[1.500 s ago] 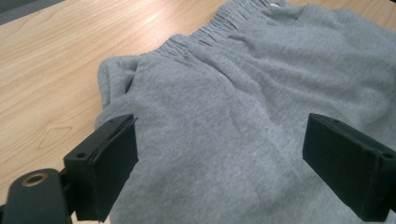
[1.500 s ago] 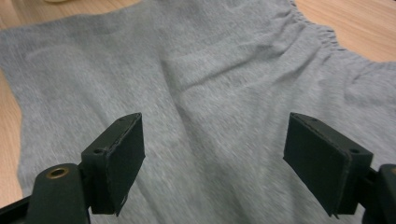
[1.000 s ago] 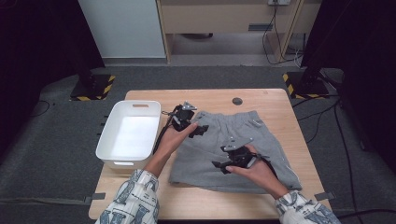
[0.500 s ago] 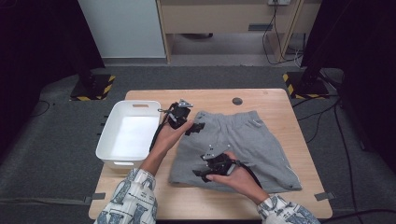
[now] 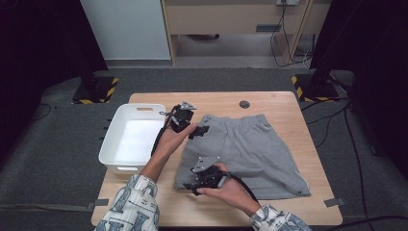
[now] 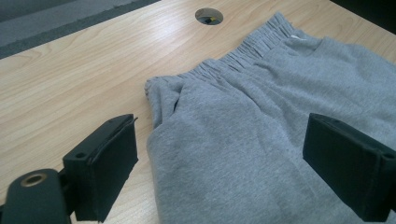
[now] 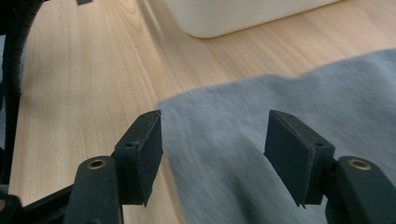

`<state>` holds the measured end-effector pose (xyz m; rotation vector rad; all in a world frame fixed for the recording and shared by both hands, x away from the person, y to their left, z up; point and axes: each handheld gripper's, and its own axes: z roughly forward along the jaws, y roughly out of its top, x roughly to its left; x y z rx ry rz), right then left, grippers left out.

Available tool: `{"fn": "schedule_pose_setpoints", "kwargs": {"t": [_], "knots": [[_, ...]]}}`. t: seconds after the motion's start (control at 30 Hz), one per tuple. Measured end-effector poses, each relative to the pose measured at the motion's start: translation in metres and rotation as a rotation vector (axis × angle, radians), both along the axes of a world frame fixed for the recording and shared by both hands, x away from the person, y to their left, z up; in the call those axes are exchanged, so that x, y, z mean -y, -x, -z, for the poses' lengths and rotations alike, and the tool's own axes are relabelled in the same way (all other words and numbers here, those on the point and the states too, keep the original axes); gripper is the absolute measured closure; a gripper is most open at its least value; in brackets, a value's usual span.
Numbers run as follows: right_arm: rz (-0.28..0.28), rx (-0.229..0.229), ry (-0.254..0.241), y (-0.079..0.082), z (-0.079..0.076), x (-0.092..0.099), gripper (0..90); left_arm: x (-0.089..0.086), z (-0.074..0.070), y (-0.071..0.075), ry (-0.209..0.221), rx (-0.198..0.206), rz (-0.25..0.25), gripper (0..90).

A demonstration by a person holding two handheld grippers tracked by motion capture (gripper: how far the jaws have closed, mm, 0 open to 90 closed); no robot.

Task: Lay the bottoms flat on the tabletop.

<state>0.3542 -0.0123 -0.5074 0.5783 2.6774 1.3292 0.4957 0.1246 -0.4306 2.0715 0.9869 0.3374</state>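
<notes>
Shorts: a pair of grey jersey shorts with a gathered elastic waistband (image 5: 243,149) lies flat on the light wooden table (image 5: 288,103), waistband toward the far edge, leg hems toward the person.
Left gripper: the black two-jaw left gripper (image 5: 201,131) sits at the waistband's left corner, just beside the tray; in its own view (image 6: 219,168) the jaws stand wide apart, one over bare wood, the other over grey cloth, nothing pinched between them.
Right gripper: the black two-jaw right gripper (image 5: 188,185) is low at the near-left hem corner of the shorts; in its own view (image 7: 212,154) the jaws straddle the hem edge and have just been closing, yet a clear gap remains and the pads do not press the fabric. The cloth there is motion-blurred, so whether the jaw tips brush it is hard to say.
Tray: a white rectangular plastic tray (image 5: 111,144) stands on the table's left side, just beside the shorts but apart from them.
Table hole: a small round dark grommet (image 5: 244,104) sits beyond the waistband.
Sleeves: both of the person's forearms wear patterned blue-and-white sleeves (image 5: 130,207).
</notes>
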Motion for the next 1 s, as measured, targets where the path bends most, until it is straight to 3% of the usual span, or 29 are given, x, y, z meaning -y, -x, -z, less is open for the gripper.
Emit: {"fn": "schedule_pose_setpoints", "kwargs": {"t": [0.17, 0.4, 0.6, 0.8, 1.0], "knots": [[-0.012, -0.005, 0.014, 0.004, 0.008, -0.015, 32.5, 0.000, 0.000, 0.002, 0.002, -0.001, 0.005, 9.1], [0.017, -0.014, 0.029, 0.004, 0.013, -0.027, 26.3, -0.001, 0.000, 0.002, 0.002, 0.000, 0.004, 9.2], [0.025, -0.009, 0.053, 0.006, 0.020, -0.040, 26.1, -0.001, 0.000, 0.003, 0.003, 0.003, 0.004, 9.1], [0.048, -0.007, 0.074, 0.007, 0.026, -0.046, 30.9, -0.003, -0.001, 0.004, 0.003, 0.003, 0.005, 9.2], [0.053, 0.016, 0.085, 0.007, 0.025, -0.045, 44.0, -0.005, 0.001, 0.004, 0.007, 0.000, 0.001, 9.1]]}}
